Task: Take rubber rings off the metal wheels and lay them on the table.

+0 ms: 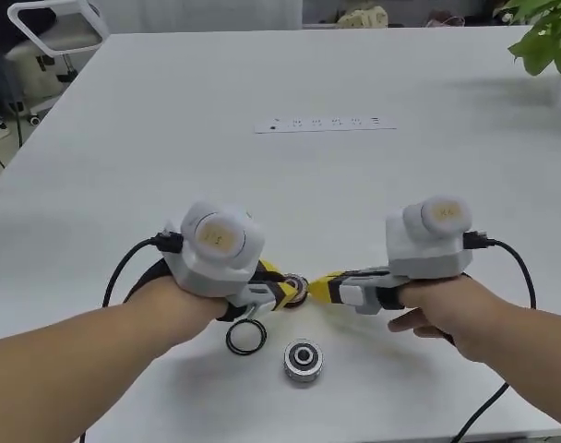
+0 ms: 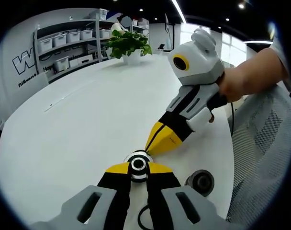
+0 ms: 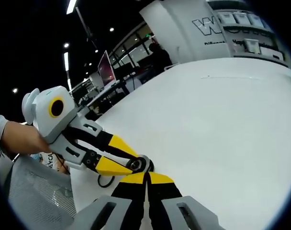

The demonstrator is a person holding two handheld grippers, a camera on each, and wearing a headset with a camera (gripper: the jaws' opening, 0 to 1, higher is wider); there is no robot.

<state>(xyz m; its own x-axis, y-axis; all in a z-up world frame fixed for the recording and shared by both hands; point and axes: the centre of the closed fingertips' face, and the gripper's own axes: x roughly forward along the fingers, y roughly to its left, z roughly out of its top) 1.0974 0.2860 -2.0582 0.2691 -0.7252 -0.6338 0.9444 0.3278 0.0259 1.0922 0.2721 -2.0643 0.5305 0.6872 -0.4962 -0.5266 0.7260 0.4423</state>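
Left tool (image 2: pixel 138 168) clamps the small black-ringed metal wheel (image 2: pixel 138 162); right tool (image 3: pixel 146 176), closed, tips at its ring (image 3: pixel 148 166); next, seemingly, peel outward.

1. A white table (image 1: pixel 151 138) carries everything.
2. A white power strip (image 1: pixel 325 124) lies flat toward the far edge.
3. By the near edge, a black rubber ring (image 1: pixel 246 337) lies flat, just beside a metal wheel (image 1: pixel 303 359).
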